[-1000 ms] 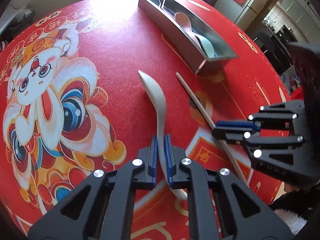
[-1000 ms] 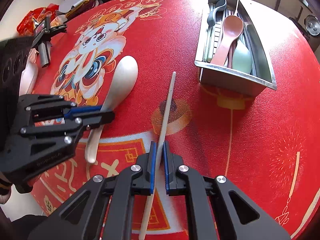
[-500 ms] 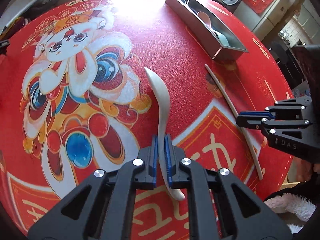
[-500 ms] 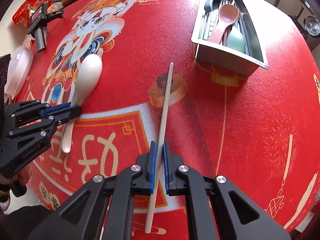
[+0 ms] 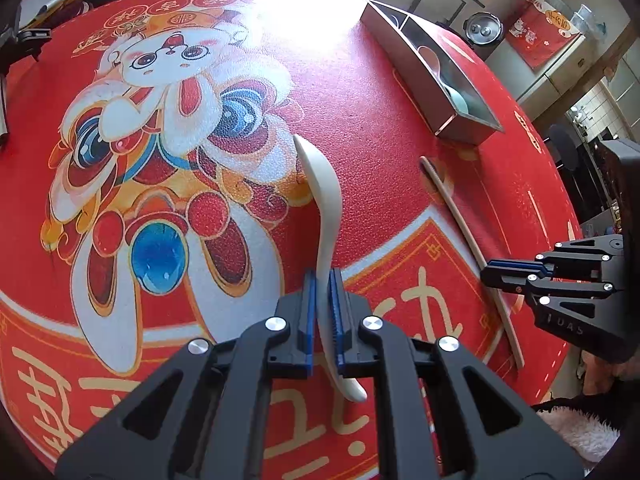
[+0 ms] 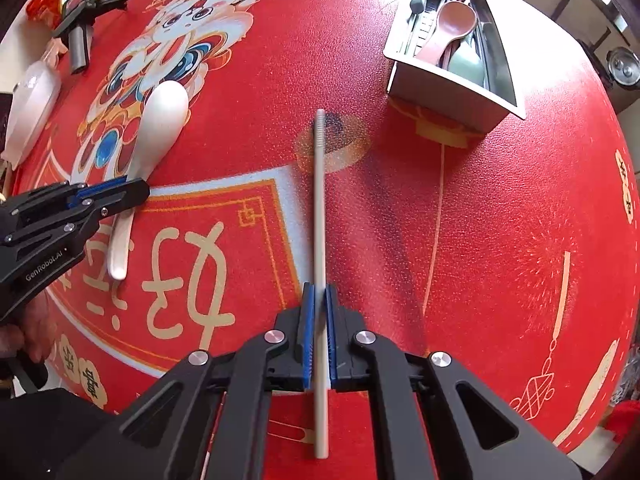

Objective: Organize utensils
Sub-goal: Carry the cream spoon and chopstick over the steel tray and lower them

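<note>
As both grippers rise from the red bench (image 6: pixel 500 240), the view of it widens compared with a second ago, and each utensil now hangs clear of the cloth. The left gripper (image 5: pixel 323 280) is clamped on the handle of the white spoon (image 5: pixel 326 200), bowl pointing far. The right gripper (image 6: pixel 319 292) pinches the pale chopstick (image 6: pixel 319 200) near its near end, tip toward the tray (image 6: pixel 448 80). Both pickups appear complete, so the carry to the far-right metal tray likely follows. Count: two grippers, one held spoon, one held chopstick, one tray with two compartments. Inside the tray lie one pink spoon (image 6: pixel 452 26), one pale green spoon (image 6: pixel 466 64), and dark-handled pieces too crowded to count.
</note>
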The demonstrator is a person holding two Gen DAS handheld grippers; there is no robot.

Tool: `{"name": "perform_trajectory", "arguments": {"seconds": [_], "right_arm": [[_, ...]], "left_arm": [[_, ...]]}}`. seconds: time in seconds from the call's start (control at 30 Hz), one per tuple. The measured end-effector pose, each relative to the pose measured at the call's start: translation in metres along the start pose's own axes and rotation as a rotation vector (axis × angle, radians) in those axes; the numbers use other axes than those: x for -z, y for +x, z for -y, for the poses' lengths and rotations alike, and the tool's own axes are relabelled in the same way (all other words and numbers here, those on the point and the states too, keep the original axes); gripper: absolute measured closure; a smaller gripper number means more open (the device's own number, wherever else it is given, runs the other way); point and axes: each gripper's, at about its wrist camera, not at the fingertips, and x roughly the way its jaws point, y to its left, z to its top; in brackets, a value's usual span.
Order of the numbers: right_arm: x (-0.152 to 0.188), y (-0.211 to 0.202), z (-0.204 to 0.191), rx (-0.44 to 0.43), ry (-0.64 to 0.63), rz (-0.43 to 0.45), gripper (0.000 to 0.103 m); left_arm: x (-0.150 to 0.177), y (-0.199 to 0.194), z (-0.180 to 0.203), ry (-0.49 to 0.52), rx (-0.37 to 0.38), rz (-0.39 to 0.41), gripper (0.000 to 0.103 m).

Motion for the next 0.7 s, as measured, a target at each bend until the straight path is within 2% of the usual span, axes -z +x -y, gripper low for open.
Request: {"name": "perform_trajectory", "arguments": {"seconds": [0.17,0.33,0.7], "right_arm": [[-0.003,-0.010,0.020,-0.094,0.093,0.056,0.097],[-0.010,-0.027,0.023,-0.124,0.092,0.118,0.097],[-0.020,-0.041,0.045,-0.198,0.164,0.181,0.097]], "left_arm": [[-0.001,-0.004,-0.003,-0.007,0.005,-0.023,0.092],[-0.005,-0.017,-0.003,-0.012,0.012,-0.009,0.092],[-0.021,-0.037,0.015,0.014,0.001,0.016,0.092]]}}
